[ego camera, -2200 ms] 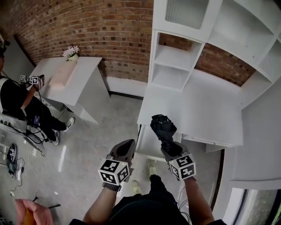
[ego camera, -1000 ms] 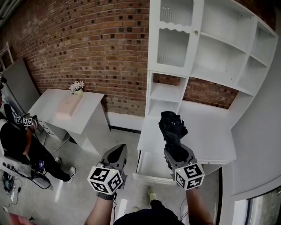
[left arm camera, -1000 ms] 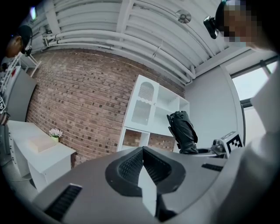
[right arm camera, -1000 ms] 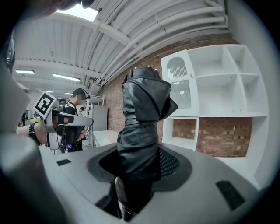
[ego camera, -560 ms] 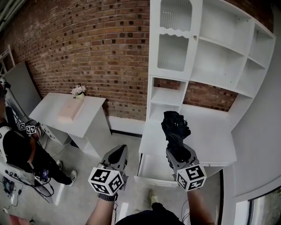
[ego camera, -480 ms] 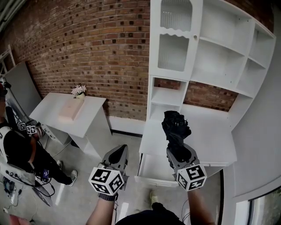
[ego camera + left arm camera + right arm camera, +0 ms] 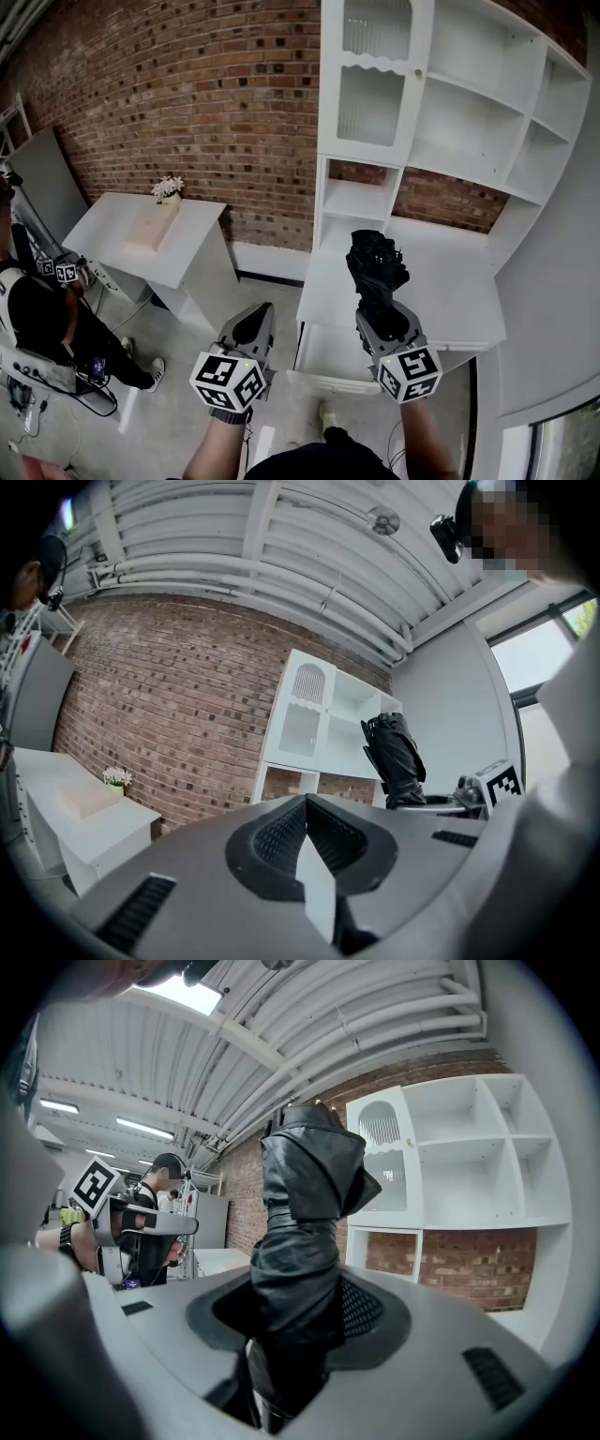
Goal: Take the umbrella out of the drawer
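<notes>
The folded black umbrella [image 7: 375, 270] was held clear above the open drawer [image 7: 323, 356], pinched in the right gripper [image 7: 380, 321]. The left gripper [image 7: 255, 323] was pressed together, empty. Removal was judged essentially complete.

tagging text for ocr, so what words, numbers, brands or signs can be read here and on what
Readable words, numbers, brands: none in any view.
On the left tongs, marker cube: black-and-white square patterns, no letters.
On the right tongs, marker cube: the same, no letters.
On the umbrella in the right tongs: no print shows.
On the cube held by the person at left: pattern too small to read.
</notes>
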Available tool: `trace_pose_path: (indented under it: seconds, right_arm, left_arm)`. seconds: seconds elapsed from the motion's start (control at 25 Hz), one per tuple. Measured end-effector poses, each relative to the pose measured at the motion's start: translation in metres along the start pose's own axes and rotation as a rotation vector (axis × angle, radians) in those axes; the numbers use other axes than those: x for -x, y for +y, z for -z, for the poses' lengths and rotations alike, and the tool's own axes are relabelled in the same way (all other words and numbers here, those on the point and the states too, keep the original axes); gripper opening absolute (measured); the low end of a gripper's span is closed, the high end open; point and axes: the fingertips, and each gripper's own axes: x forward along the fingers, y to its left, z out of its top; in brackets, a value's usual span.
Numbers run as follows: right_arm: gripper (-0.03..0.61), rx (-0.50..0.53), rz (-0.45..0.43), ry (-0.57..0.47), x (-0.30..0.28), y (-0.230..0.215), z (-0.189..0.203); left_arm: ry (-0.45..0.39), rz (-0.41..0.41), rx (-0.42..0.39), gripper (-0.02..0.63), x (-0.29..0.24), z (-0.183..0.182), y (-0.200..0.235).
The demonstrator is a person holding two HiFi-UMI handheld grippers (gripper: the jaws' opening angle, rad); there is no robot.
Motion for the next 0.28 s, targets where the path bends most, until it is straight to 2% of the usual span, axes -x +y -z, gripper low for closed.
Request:
trace_pose_path:
  seconds: [0.28]
  right_arm:
    - [0.186, 0.003, 0.005, -0.001, 0.0, -0.0015, -0.0004]
  left_arm:
    - [-0.001, 0.007, -0.017, 0.005, -0.0031, -0.0007, -0.004]
